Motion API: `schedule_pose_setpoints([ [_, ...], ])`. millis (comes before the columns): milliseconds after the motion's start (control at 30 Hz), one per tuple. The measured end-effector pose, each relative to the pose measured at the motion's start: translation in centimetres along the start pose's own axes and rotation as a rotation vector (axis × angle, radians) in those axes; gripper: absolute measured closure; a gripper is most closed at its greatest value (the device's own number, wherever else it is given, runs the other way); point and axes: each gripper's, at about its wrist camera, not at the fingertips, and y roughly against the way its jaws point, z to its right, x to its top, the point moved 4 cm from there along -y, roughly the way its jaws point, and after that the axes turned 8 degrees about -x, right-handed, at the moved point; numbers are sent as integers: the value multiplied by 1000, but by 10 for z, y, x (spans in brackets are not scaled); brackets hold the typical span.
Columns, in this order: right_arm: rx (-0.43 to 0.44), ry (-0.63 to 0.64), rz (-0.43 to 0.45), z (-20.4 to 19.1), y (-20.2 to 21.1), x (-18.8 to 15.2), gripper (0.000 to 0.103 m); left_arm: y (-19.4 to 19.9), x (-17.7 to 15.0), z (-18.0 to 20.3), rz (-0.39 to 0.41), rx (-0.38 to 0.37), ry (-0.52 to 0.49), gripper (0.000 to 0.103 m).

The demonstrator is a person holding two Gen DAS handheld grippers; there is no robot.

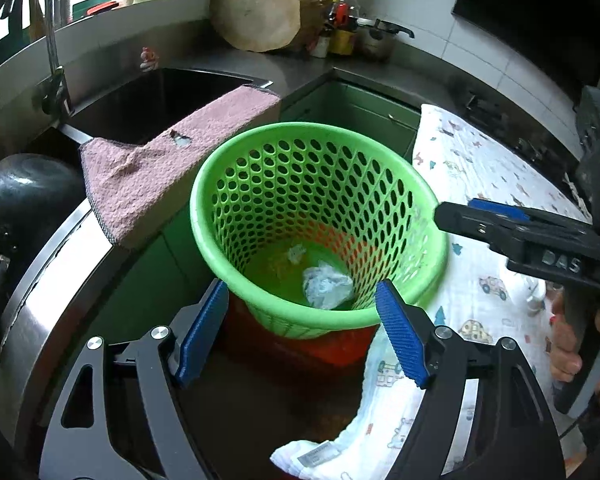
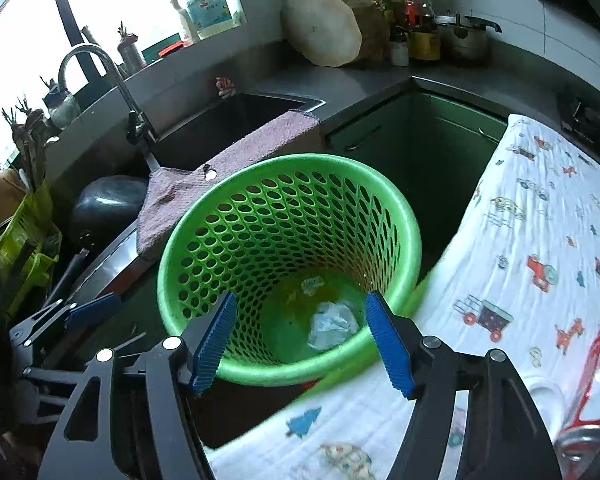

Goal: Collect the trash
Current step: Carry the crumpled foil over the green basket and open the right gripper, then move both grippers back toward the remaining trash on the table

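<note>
A round green plastic basket (image 1: 320, 224) with smooth rim and walls pierced all over by oval holes stands between a steel kitchen counter and a cloth-covered surface. On its solid green floor lies a crumpled wad of white paper (image 1: 327, 285), creased and lumpy, near the wall closest to the cameras; a smaller scrap of white paper (image 1: 297, 253) lies a little beyond it, apart from the wad. Under the basket shows something red-orange (image 1: 332, 346), perhaps a stool or bucket, too hidden to tell.

The left gripper (image 1: 302, 330) hovers above the near rim, its ribbed blue pads on black angular arms spread wide with nothing between them. The right gripper (image 2: 302, 334) also looks down into the basket, its ribbed blue pads parted with nothing gripped; the wad sits far below, in the gap as seen from the right wrist. In the left wrist view the right gripper's black body and a hand (image 1: 568, 344) on its handle show at the right edge.

A nubby pink terry towel (image 1: 164, 168) with a small hole is draped over the edge of a dark steel sink (image 1: 156, 100), beside a curved chrome tap (image 1: 50, 28). A soft white crinkled cloth printed with small vehicles (image 2: 540, 248) covers the surface on the right. A thick round wooden chopping block (image 2: 326, 26) leans against the tiled wall.
</note>
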Motion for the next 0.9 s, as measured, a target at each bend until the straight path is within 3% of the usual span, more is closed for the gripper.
schedule_pose_setpoints([
  [300, -77, -17, 25, 41, 57, -25, 34, 0, 1, 36, -10, -28, -46, 27],
  [667, -197, -76, 44, 126, 143, -70, 32, 2, 3, 115, -15, -96, -158, 27],
  [900, -228, -115, 29, 163, 176, -108, 32, -8, -4, 169, -46, -138, -239, 26],
])
